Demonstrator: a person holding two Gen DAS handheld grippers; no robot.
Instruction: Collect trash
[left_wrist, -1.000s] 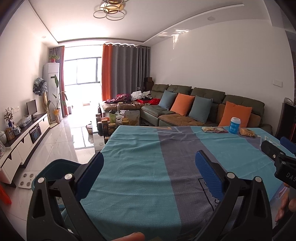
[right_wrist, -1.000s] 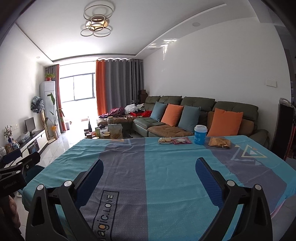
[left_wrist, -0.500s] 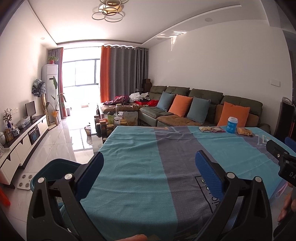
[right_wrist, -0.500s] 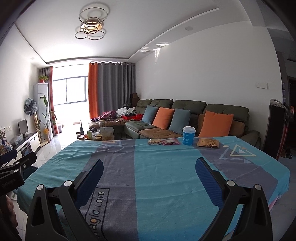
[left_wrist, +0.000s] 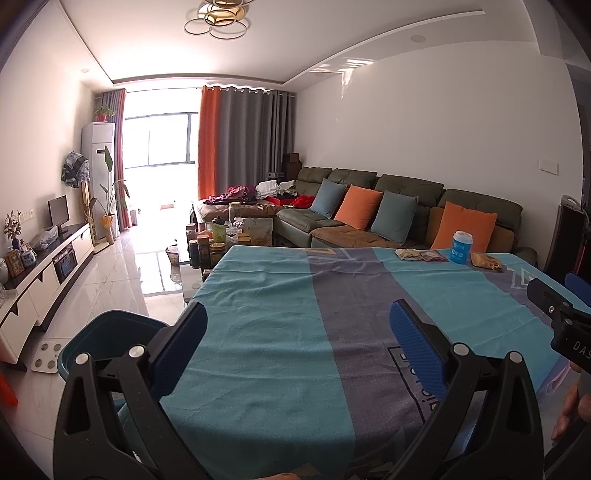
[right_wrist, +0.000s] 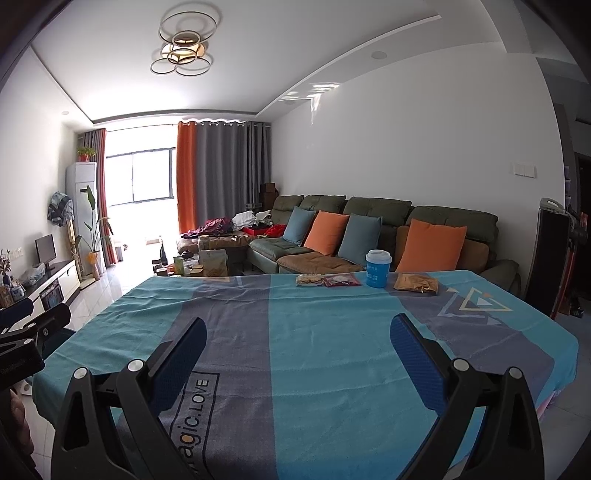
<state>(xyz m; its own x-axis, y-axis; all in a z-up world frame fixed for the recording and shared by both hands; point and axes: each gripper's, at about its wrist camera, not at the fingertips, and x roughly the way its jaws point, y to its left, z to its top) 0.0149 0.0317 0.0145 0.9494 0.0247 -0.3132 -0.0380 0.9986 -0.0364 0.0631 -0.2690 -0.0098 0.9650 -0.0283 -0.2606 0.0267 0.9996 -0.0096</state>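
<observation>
1. Left wrist view: left gripper (left_wrist: 295, 325) spread wide, nothing between the blue pads, held over the near edge of the table (left_wrist: 266, 332). Raised a little against a second ago, so more of the cloth and the far edge shows. Trash lined up along that far edge: pale wrapper (left_wrist: 408, 254), red wrapper (left_wrist: 433, 256), blue cup (left_wrist: 461, 247), tan wrapper (left_wrist: 485, 261). All well apart from the pads. Teal bin (left_wrist: 96, 339) just beside the near left corner of the table, on the floor. Right gripper (left_wrist: 561, 314) at the right margin.

2. Right wrist view: right gripper (right_wrist: 295, 343) likewise wide apart and empty. Lifted and pulled back compared with a second ago; whole tabletop now in frame. Same row at the far edge: pale wrapper (right_wrist: 309, 280), red wrapper (right_wrist: 341, 280), blue cup (right_wrist: 377, 268), tan wrapper (right_wrist: 416, 283).

3. Meaning for the task, as a judgement: nothing collected yet; reach across the table needed first, right side apparently closer to the row, bin on the left.
</observation>
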